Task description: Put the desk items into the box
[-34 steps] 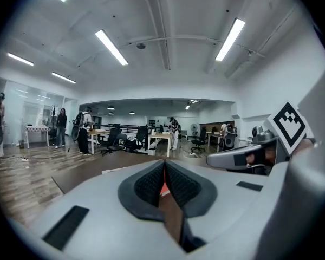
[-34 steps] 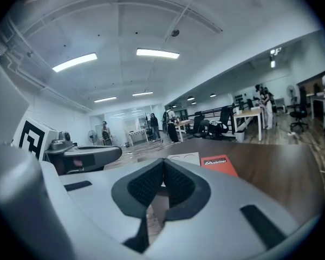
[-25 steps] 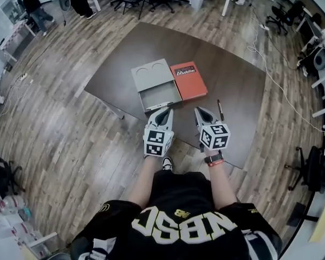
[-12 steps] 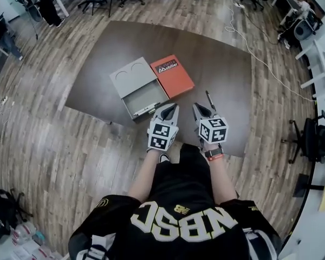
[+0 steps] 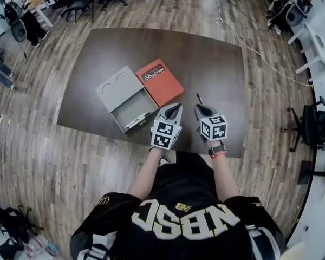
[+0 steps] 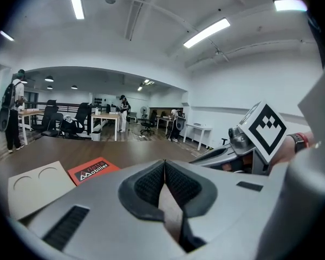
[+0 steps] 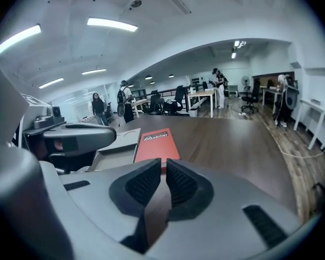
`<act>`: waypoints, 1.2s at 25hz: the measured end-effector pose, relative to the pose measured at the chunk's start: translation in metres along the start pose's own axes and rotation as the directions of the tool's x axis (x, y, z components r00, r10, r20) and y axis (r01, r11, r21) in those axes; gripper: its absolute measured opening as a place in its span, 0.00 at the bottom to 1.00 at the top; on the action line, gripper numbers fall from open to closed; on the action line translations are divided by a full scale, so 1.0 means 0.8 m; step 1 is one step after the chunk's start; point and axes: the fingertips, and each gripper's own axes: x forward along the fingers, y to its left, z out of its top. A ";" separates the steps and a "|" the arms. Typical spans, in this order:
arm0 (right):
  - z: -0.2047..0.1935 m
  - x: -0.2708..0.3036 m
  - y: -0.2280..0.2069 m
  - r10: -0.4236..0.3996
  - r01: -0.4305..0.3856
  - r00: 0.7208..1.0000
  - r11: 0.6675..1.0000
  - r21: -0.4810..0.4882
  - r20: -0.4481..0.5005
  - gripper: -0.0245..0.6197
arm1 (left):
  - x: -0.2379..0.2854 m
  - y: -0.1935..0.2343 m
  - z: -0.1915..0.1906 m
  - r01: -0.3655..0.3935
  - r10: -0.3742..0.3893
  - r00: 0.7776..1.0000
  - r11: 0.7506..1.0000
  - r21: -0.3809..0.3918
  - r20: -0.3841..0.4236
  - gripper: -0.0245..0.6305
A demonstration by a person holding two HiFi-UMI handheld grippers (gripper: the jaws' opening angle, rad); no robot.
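Dark brown table [image 5: 206, 58]; pale grey box [image 5: 119, 85]; orange-red booklet [image 5: 159, 82] with white lettering on a dark band; pen [image 5: 198, 97] looks black, perhaps; floor [image 5: 54, 156] in streaky brown-grey wood planks

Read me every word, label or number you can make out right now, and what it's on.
"Mobilier": white print on the red book; the smaller line above it is too blurred to read.
"NBSC": large letters on the person's shirt, seen upside down; the small logo by them is unreadable.
Marker cubes: square patterns only, no words.
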 end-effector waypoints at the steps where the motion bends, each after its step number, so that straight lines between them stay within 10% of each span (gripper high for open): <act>1: -0.006 0.002 -0.006 -0.003 0.003 1.000 1.000 0.013 -0.012 0.10 | 0.005 -0.001 -0.003 0.007 -0.007 1.000 1.000 -0.004 -0.011 0.06; 30: -0.128 0.089 -0.132 -0.055 0.038 0.950 0.997 -0.061 -0.306 0.24 | 0.077 0.029 -0.100 -0.001 -0.021 0.971 0.996 -0.094 -0.238 0.06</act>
